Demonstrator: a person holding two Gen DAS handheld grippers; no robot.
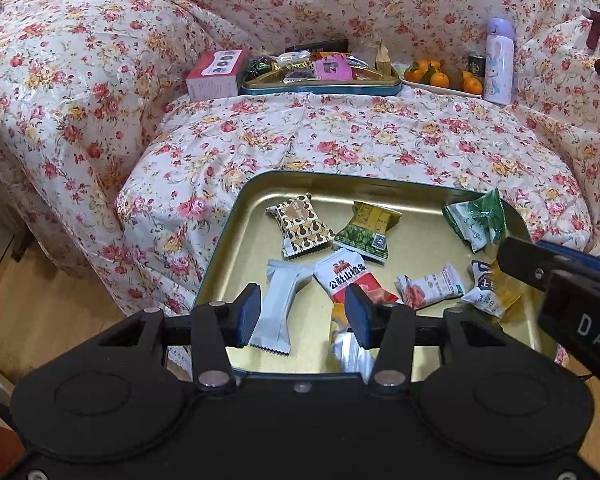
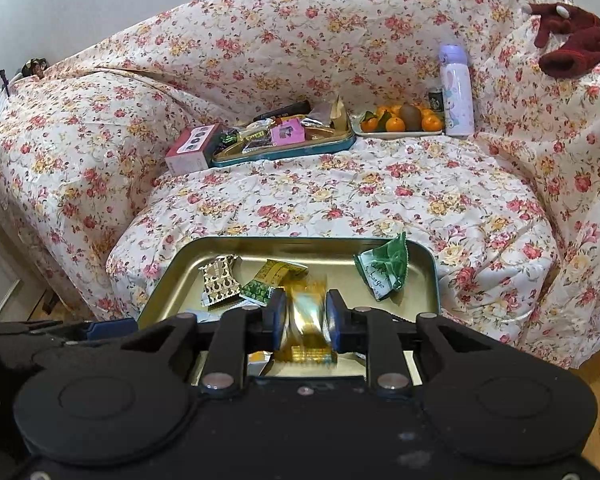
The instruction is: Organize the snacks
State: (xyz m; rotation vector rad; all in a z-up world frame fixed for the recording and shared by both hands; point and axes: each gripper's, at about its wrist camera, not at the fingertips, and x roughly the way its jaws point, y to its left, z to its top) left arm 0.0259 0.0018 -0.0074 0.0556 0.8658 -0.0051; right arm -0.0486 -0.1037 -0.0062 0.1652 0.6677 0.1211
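A gold tin tray (image 1: 256, 200) with a teal rim sits on the front edge of a sofa draped in a floral cover (image 1: 340, 136), and loose snack packets lie scattered in it. The left gripper (image 1: 302, 312) hangs over the near part of the tray with its jaws set wide and nothing pressed between them; a plain white packet (image 1: 276, 308) lies on the tray floor below, just beside the left finger. Next to it lies a red-and-white packet (image 1: 348, 276), and farther back a brown patterned packet (image 1: 300, 226) and a green-and-yellow packet (image 1: 368, 232). A green-and-white packet (image 1: 476, 218) leans on the tray's far right rim.

The right gripper (image 2: 303, 316) stands at the tray's near right side, its jaws narrow, with a yellow translucent packet (image 2: 306, 320) between them. That packet is motion-blurred, so whether the pads press on it is hard to say; small gaps seem to show at both sides.

At the back of the seat rest a second tray (image 1: 320, 89) full of snacks, a pink box (image 1: 214, 76), a plate of oranges (image 1: 440, 78) and a lilac bottle (image 1: 499, 62).
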